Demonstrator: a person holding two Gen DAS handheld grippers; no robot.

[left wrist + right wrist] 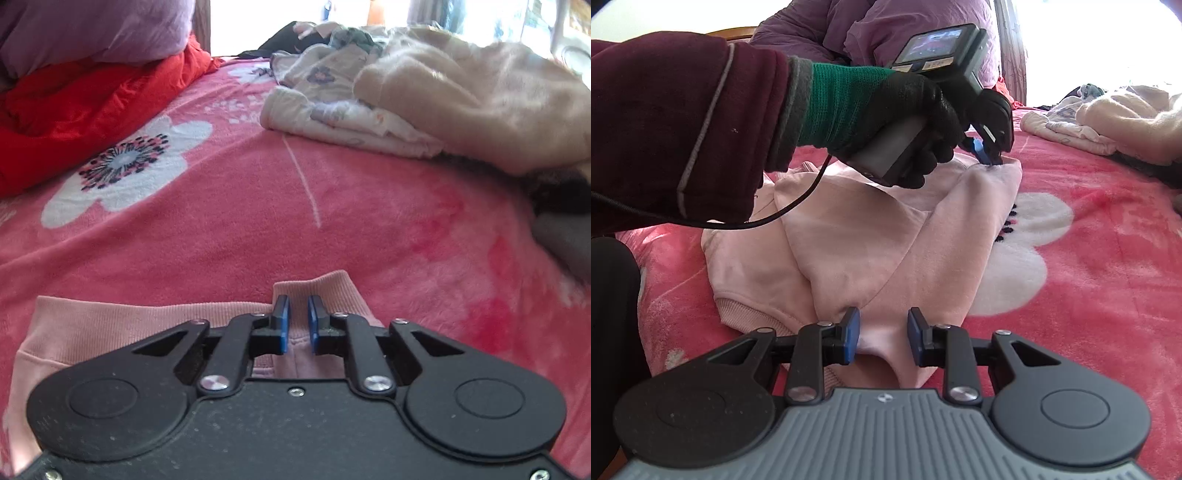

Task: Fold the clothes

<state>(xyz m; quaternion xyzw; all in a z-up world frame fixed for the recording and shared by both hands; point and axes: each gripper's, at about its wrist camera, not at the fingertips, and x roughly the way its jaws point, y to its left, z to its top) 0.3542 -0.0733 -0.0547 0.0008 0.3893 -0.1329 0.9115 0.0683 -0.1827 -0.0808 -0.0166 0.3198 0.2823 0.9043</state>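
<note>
A pale pink sweatshirt (pixel 849 240) lies partly folded on a pink flowered blanket (pixel 1089 277). My right gripper (pixel 882 328) is at its near edge, pads pressing a bunched fold of the cloth. A gloved hand (pixel 905 110) holds my left gripper (pixel 988 157) at the garment's far corner. In the left wrist view that gripper (pixel 297 306) sits over the ribbed hem of the sweatshirt (pixel 110 325). Its blue pads stand a narrow gap apart, cloth showing between them, with no visible pinch.
A heap of unfolded clothes (pixel 443 96), cream fleece on top, lies at the blanket's far right. Red bedding (pixel 74 110) and a purple quilt (pixel 92 29) are piled at the far left. A dark grey item (pixel 565 236) sits at the right edge. A maroon sleeve (pixel 665 122) and a black cable cross above the sweatshirt.
</note>
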